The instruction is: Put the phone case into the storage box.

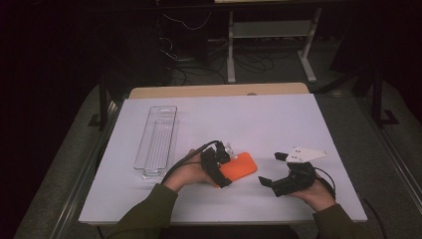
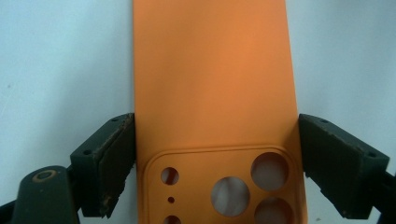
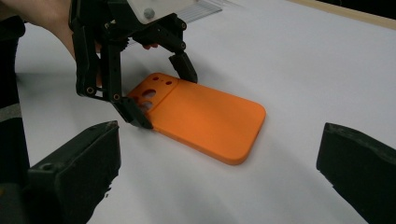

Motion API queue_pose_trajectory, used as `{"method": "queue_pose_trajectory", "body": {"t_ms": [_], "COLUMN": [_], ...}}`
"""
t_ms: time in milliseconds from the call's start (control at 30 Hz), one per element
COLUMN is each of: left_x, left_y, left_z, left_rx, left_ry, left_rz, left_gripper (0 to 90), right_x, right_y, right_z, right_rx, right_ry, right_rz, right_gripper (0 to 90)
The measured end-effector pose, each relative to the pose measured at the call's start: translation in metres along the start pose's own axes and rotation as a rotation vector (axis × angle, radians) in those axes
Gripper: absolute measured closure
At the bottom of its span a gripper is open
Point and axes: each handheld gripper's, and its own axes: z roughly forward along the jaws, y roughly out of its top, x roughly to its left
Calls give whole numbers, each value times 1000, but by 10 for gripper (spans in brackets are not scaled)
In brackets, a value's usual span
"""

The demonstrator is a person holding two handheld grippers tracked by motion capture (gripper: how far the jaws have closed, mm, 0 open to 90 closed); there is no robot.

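Observation:
An orange phone case (image 1: 241, 167) lies flat on the white table sheet, back side up, with its camera cut-outs (image 2: 243, 186) toward my left gripper (image 1: 226, 166). That gripper straddles the camera end of the case (image 3: 210, 119), one pad against each long edge (image 2: 116, 158); its tips reach the table in the right gripper view (image 3: 164, 98). My right gripper (image 1: 272, 168) rests to the right of the case, a short way off. Its jaws stand wide apart with bare table between them (image 3: 215, 172).
A clear, empty plastic tray (image 1: 157, 142) lies lengthwise at the left of the sheet, behind my left hand. The white sheet (image 1: 278, 119) stretches back to a wooden table edge (image 1: 219, 90). Dark floor, cables and a desk frame lie beyond.

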Motion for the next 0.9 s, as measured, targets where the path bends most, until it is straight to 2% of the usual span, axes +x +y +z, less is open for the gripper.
{"method": "queue_pose_trajectory", "body": {"t_ms": [233,500,833,900], "left_x": [-1,2,9,9], "left_y": [1,0,-2,-3], "left_z": [0,-1,-9,-12], "left_rx": [5,-8,-56,-74], "left_ry": [5,-10,-26,-35], "left_rz": [-4,-15,-52,-75], "left_gripper": [149,157,158,158], "right_x": [1,1,0,0], "right_y": [0,0,0,0], "right_z": [1,0,0,0], "right_rx": [5,4,2,1], "right_ry": [3,4,2,2], "right_rz": [3,1,4,3], "right_gripper": [0,0,0,0]}}
